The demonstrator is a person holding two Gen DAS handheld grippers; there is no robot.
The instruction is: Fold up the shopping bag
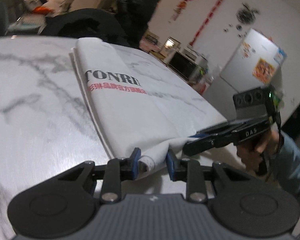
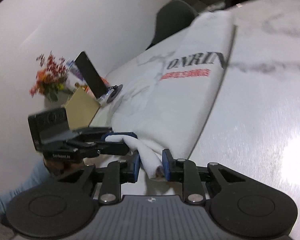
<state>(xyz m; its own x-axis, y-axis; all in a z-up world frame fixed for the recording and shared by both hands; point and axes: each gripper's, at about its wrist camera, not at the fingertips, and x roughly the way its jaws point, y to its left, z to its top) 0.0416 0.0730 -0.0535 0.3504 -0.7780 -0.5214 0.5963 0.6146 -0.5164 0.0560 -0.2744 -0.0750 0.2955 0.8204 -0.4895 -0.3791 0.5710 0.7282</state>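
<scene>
A white cloth shopping bag (image 1: 134, 104) (image 2: 180, 100) with black letters and red print lies folded into a long strip on the marbled white table (image 1: 34, 100) (image 2: 260, 120). Its near end is bunched and lifted slightly. My left gripper (image 1: 153, 160) is shut on one bunched corner, and cloth fills the gap between its blue pads. In the right wrist view the left gripper (image 2: 118, 139) comes in from the left. My right gripper (image 2: 151, 165) is shut on the neighbouring fold. In the left wrist view the right gripper (image 1: 190, 140) pinches the edge close beside the left one.
A hand (image 1: 254, 152) in a light blue sleeve (image 1: 294, 164) holds the right gripper. A phone on a stand (image 2: 92, 76), a tan box (image 2: 82, 110) and flowers (image 2: 48, 74) stand at the table's wall side. A dark chair (image 1: 86, 24) is at the far edge, a fridge (image 1: 250, 60) beyond.
</scene>
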